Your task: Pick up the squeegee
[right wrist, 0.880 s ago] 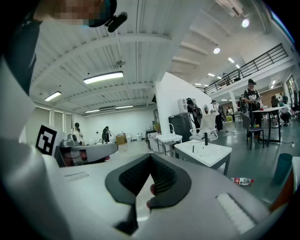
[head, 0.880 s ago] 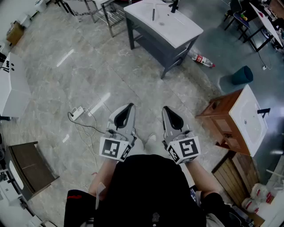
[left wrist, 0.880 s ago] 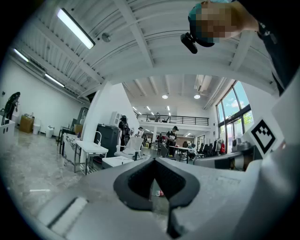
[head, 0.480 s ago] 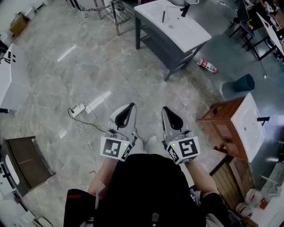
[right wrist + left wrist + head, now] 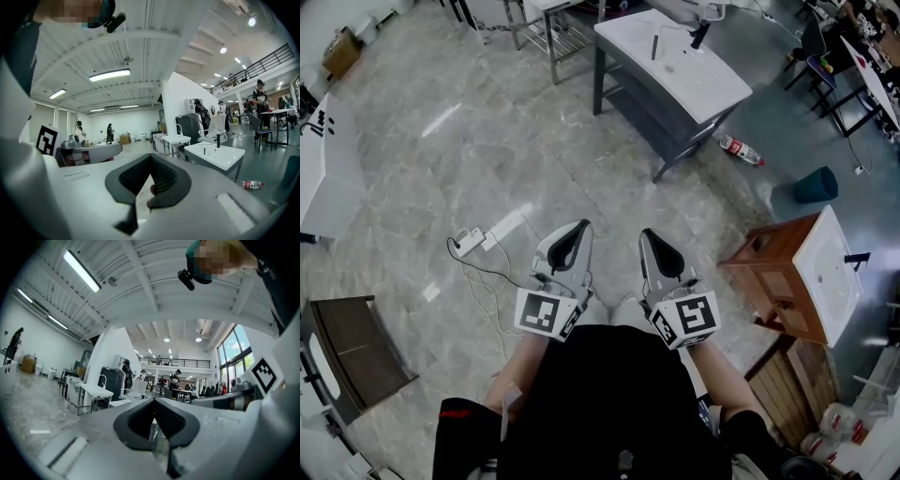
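The pale stone floor [image 5: 487, 141] fills most of the head view and lies open between the person and the grey washstand [image 5: 703, 89] at the far side; I judge the step in hand to be the approach, because nothing is reached yet; on the white top of this washstand, beside the dark tap [image 5: 699, 37], stands a thin dark thing [image 5: 655, 47] that may be the squeegee, but it is too small to say for sure, and no other view shows it better; to the right stands a wooden cabinet [image 5: 769, 272] with its own white basin, and its corner comes near the path; beyond it are a teal bin [image 5: 816, 185] and a bottle [image 5: 741, 148] lying on the floor near the leg of the washstand; the left gripper [image 5: 580, 226] and the right gripper [image 5: 645, 234] are side by side close before the body, both clenched and with nothing between the jaws; the next move calls for walking forward and spreading the jaws of one gripper before the reach; a power strip [image 5: 472, 244] with its cable lies just left of the feet, so the straight middle way looks the safest.
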The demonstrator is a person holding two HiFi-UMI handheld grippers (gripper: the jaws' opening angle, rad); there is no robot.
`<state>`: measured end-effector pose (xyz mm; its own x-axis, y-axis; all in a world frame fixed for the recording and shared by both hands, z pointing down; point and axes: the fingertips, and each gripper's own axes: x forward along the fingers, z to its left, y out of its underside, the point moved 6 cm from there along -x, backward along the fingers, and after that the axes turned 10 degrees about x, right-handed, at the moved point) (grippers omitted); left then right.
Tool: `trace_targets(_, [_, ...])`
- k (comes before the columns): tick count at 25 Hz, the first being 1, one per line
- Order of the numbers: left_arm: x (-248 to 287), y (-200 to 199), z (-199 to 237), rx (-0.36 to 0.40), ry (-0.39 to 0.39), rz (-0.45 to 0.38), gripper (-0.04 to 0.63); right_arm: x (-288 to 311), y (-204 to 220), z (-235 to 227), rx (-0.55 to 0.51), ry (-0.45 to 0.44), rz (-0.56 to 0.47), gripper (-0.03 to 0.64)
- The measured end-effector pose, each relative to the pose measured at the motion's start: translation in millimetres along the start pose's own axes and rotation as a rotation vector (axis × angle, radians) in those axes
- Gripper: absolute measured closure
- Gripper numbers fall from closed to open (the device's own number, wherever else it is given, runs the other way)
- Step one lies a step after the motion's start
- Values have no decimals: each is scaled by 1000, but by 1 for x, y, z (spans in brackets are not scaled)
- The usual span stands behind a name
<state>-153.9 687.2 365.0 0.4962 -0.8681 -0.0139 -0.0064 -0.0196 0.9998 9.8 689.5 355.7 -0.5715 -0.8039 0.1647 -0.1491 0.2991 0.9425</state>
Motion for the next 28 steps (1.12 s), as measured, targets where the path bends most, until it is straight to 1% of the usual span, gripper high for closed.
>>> trace_targets(6, [2, -7, 19, 23, 22, -15, 594, 9, -3, 5, 11, 38, -23, 614])
trace_targets(12, [16, -6, 28, 18, 21, -16, 594, 21, -8, -4, 10, 47, -30, 614])
trace_targets(20, [55, -1, 42, 23, 7, -11, 594, 56, -13, -32, 16, 35, -6, 615])
trace_targets(24, [83, 0, 52, 27, 2, -8, 594, 78, -20, -51, 14, 17, 9, 614])
trace_targets(28, [111, 2, 60, 29, 7, -4, 594, 100, -26, -73, 24, 18, 20, 614])
